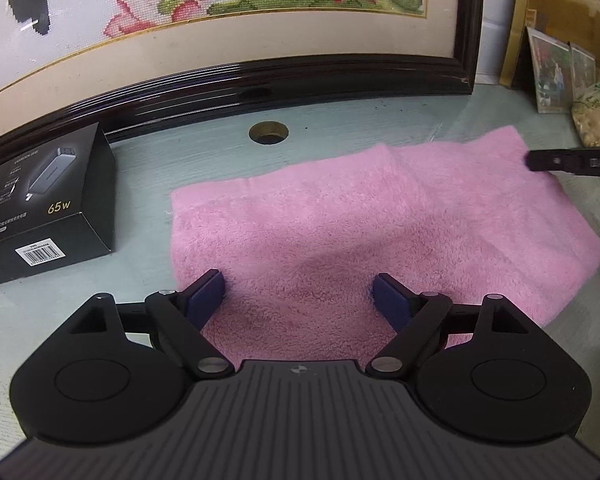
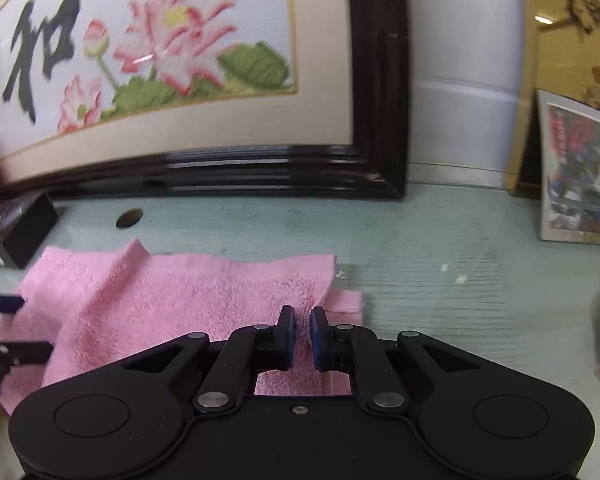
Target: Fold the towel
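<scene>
A pink towel (image 1: pixel 340 232) lies folded on the pale green table (image 1: pixel 140 168), with a crease running toward its far edge. My left gripper (image 1: pixel 298 280) stands open over the towel's near left part, its blue pads (image 1: pixel 208 292) wide apart and holding nothing. In the right wrist view my right gripper (image 2: pixel 303 328) sits at the right edge of the towel (image 2: pixel 180 300), pads nearly together with pink fabric in the narrow gap. One right finger (image 1: pixel 560 162) reaches in from the right in the left wrist view. The left gripper (image 2: pixel 36 325) shows open at the left of the right wrist view.
A black charger box (image 1: pixel 48 208) stands left of the towel. A large dark-framed flower embroidery (image 1: pixel 260 76) leans at the back. A round cable hole (image 1: pixel 268 132) is in the table. Photos (image 1: pixel 556 72) and a bag of food (image 1: pixel 596 120) sit at the right.
</scene>
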`<state>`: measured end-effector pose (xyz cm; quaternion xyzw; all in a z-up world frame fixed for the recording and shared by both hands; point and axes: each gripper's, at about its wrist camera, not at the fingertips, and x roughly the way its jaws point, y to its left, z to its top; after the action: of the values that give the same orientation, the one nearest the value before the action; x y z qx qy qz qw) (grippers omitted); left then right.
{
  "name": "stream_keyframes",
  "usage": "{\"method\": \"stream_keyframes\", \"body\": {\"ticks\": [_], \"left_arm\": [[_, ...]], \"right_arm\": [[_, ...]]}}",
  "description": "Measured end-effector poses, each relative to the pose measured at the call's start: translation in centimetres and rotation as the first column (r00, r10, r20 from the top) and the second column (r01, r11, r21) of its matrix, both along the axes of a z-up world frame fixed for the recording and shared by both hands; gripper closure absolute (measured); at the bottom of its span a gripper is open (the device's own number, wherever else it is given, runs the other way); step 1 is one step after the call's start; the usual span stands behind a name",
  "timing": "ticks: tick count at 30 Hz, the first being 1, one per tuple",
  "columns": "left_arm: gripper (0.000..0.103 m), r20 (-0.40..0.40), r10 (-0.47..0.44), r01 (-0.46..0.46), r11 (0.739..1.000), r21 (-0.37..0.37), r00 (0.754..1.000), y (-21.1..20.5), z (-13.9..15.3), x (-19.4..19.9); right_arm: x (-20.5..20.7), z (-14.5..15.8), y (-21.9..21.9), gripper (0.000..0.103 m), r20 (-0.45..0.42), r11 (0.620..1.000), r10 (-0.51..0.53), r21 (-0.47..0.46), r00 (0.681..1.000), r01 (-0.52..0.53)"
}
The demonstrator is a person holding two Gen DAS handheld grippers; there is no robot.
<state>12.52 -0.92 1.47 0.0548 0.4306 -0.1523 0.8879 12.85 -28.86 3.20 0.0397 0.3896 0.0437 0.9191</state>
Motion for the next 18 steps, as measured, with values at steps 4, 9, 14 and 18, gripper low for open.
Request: {"method": "stream_keyframes", "body": {"ticks": [4,9,14,18], "left_arm": [[0.018,0.006,0.0,0.0,1.0,-0.001,1.0,-0.2,0.0,-0.1],[0.017,0.011,-0.01,0.011,1.0,-0.004,1.0,-0.1,0.0,-0.1],[0.017,0.016,-0.012,0.013,1.0,-0.008,1.0,0.1,0.0,-0.3],[0.017,0.024,-0.013,0.013,1.0,-0.001,1.0,-0.1,-0.1,-0.6]], "right_arm": [[-0.8,0.3,-1.0,0.096,0.003,0.999,-0.034,0.028,0.999,0.034],[-1.3,0.4,-1.9,0.095,0.014,0.998,-0.049,0.04,0.999,0.048],[-1.8,0.4,-2.7,0.087,0.024,0.997,-0.063,0.052,0.998,0.062],[-2.3,0.5,-3.4,0.075,0.033,0.995,-0.075,0.061,0.997,0.073]]}}
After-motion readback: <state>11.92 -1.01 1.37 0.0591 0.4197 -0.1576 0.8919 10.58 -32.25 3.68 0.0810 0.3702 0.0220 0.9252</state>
